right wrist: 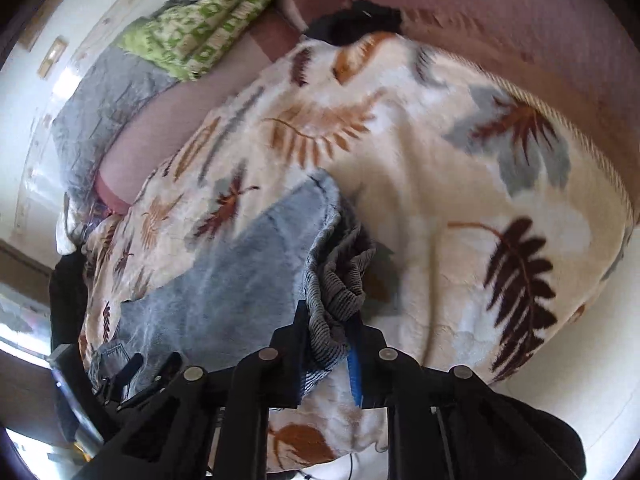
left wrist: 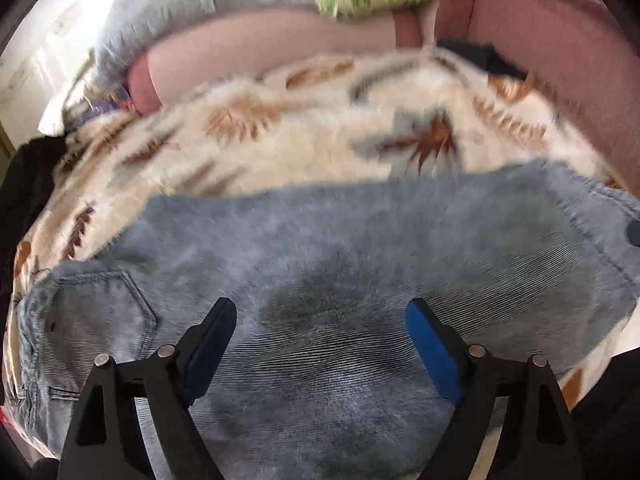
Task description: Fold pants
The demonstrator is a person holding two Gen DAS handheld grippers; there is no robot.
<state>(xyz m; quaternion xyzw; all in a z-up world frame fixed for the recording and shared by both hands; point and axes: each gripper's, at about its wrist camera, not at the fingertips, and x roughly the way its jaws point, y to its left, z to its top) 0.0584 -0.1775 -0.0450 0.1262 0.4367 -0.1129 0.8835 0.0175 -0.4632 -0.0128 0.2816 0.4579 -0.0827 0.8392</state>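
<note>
1. My left tongs are spread wide, hovering over the pants.
2. My right tongs pinch the pants' bunched edge.
3. Pants lie on the leaf-print blanket, lots of bare blanket far and right.

I see the pants, pale blue-grey ribbed corduroy, spread mostly flat across my left wrist view, a stitched back pocket at eight o'clock. In my right wrist view their bunched edge is lifted and crumpled at six o'clock, dark lining showing.
</note>
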